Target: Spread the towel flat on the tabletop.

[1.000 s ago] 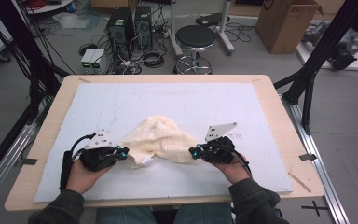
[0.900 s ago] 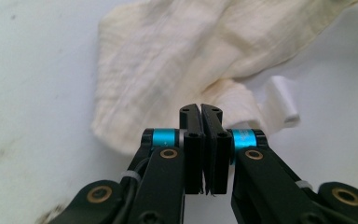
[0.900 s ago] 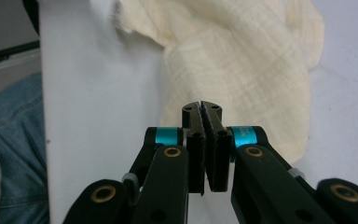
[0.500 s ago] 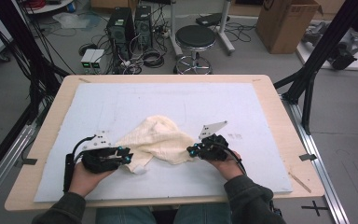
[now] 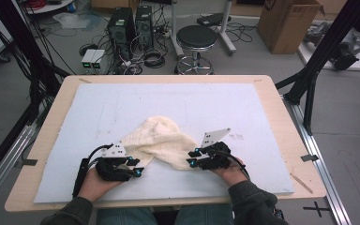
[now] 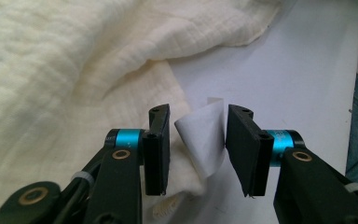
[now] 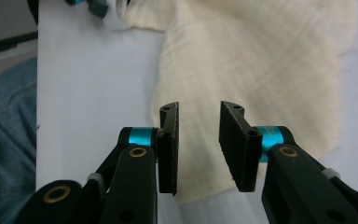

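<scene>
1. Since the earlier frame the left gripper (image 5: 136,167) has slid nearer the table's near edge; both grippers' jaws have just been opening
2. Its jaws stand apart, a white tag (image 6: 204,137) loose between them
3. Right gripper (image 5: 191,157): jaws parted over the cloth's near right corner, pressing nothing
4. The cloth (image 5: 161,140) lies crumpled on the mat (image 5: 243,108) between the grippers

the left gripper (image 5: 136,167) and the right gripper (image 5: 192,157) are black, each with a turquoise ring behind its flat black jaws and brass-coloured pivot screws. each one carries a grey three-cornered plate and a black cable. the person wears dark olive sleeves (image 5: 253,202) and blue jeans (image 5: 136,216).
</scene>
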`<state>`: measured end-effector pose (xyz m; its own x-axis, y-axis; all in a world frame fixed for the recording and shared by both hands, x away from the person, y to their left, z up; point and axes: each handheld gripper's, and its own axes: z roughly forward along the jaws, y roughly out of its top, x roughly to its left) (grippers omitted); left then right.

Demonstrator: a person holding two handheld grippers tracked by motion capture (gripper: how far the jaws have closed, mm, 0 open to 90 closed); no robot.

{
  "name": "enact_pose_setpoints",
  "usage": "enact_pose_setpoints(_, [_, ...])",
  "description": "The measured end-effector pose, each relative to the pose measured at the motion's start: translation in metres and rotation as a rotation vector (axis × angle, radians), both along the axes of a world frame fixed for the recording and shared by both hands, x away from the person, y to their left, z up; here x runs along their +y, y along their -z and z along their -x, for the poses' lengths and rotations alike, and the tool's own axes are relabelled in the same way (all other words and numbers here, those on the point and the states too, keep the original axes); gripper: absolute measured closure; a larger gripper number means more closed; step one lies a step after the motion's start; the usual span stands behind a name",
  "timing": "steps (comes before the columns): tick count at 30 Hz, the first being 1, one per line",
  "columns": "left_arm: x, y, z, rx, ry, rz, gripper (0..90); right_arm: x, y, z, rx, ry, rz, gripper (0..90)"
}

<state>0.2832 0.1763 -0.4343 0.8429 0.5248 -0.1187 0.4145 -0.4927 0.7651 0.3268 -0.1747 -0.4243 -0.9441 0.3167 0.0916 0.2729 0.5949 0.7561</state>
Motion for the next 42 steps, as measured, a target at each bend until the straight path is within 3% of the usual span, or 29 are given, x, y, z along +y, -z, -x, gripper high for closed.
enact_pose_setpoints(1, [-0.001,0.001,0.000,0.004,-0.002,-0.007,54.2,0.004,0.004,0.001,0.000,-0.022,0.029,66.2])
enact_pose_setpoints(5, [-0.002,0.005,0.001,0.011,0.008,-0.041,51.9,0.007,0.009,0.001,0.009,-0.030,0.059,66.0])
enact_pose_setpoints(8, [-0.002,0.006,0.001,0.005,-0.003,-0.037,56.6,0.010,0.012,0.001,0.001,-0.035,0.105,66.7])
enact_pose_setpoints(11, [-0.001,0.005,0.000,-0.004,-0.024,-0.047,61.5,0.010,0.013,0.001,-0.004,-0.037,0.110,67.9])
enact_pose_setpoints(13, [0.000,0.005,-0.001,-0.004,-0.032,-0.050,69.1,0.010,0.013,0.000,-0.004,-0.032,0.108,69.6])
enact_pose_setpoints(21, [0.003,0.004,-0.001,-0.008,-0.037,-0.048,80.9,0.009,0.013,-0.002,0.034,-0.039,0.090,86.8])
enact_pose_setpoints(29, [0.014,-0.002,0.007,-0.024,-0.005,-0.008,82.5,0.003,0.011,0.000,0.079,-0.039,0.050,88.0])
enact_pose_setpoints(32, [0.021,-0.009,0.011,-0.040,-0.002,0.026,82.7,-0.003,0.005,0.003,0.063,-0.060,0.050,88.0])
enact_pose_setpoints(35, [0.026,-0.015,0.015,-0.050,0.010,0.057,83.2,-0.019,-0.007,0.009,0.060,-0.049,0.008,88.0])
enact_pose_setpoints(42, [0.033,-0.023,0.031,-0.069,0.051,0.047,83.4,-0.029,-0.017,0.029,0.055,-0.075,-0.040,87.9])
